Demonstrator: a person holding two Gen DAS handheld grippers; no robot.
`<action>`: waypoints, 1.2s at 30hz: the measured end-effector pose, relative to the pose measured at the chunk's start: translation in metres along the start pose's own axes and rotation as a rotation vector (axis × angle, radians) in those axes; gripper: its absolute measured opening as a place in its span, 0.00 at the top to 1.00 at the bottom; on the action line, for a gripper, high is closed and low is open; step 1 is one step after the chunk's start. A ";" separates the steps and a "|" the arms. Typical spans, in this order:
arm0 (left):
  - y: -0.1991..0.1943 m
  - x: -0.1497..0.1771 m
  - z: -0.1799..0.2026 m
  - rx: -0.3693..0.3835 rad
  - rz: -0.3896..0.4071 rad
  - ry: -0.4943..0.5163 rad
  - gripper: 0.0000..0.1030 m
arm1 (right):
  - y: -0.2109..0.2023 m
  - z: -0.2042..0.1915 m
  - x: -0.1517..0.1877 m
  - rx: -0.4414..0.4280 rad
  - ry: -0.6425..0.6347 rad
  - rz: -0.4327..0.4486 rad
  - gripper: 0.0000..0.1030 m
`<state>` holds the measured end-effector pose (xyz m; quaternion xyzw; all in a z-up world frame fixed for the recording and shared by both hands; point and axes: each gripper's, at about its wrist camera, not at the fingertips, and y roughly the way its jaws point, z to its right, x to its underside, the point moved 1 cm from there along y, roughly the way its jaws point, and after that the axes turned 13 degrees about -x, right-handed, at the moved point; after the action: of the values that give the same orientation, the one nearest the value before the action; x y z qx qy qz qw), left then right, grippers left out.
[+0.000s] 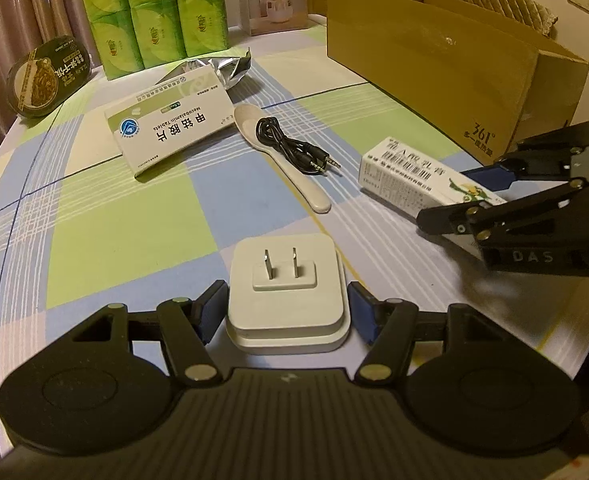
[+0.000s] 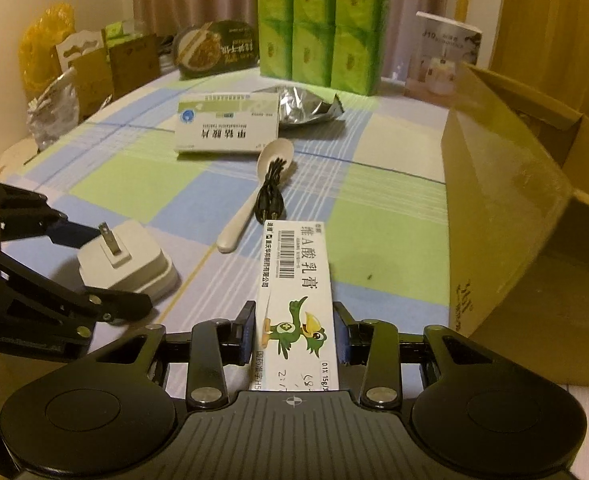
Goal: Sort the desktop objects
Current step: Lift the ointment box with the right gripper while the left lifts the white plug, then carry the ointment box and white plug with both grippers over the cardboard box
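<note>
Nearest to us, our left gripper [image 1: 288,312] straddles the white plug adapter [image 1: 288,300], which sits prongs-up on the checked tablecloth [image 1: 106,232]; the blue pads look just beside its sides, so we can't tell if it's really squeezed. Our right gripper [image 2: 296,330] has the long ointment box [image 2: 294,280] between its jaws, pads right at the edges, grip unclear too. Further out lie the spoon [image 1: 282,160], black audio cable [image 1: 290,146], tablet box [image 1: 170,124] and cardboard box [image 1: 434,64].

A white plug adapter [image 1: 288,296] lies prongs-up between the left gripper's [image 1: 288,312] fingers. A long white ointment box [image 2: 296,300] lies flat between the right gripper's [image 2: 296,332] fingers.
</note>
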<state>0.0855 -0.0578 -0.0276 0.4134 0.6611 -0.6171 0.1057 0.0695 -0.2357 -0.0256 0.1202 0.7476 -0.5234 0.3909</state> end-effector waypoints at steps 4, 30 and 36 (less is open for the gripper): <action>-0.002 0.000 0.001 0.004 0.003 -0.002 0.42 | -0.009 -0.003 0.002 0.001 0.022 0.012 0.66; -0.029 -0.007 0.015 0.017 0.070 0.002 0.42 | -0.057 -0.015 0.009 0.034 0.011 0.069 0.66; -0.041 -0.028 0.015 0.025 0.130 -0.011 0.41 | -0.081 -0.013 -0.015 0.050 -0.026 0.139 0.66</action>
<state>0.0701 -0.0792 0.0175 0.4532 0.6245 -0.6196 0.1439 0.0254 -0.2548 0.0427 0.1749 0.7190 -0.5150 0.4327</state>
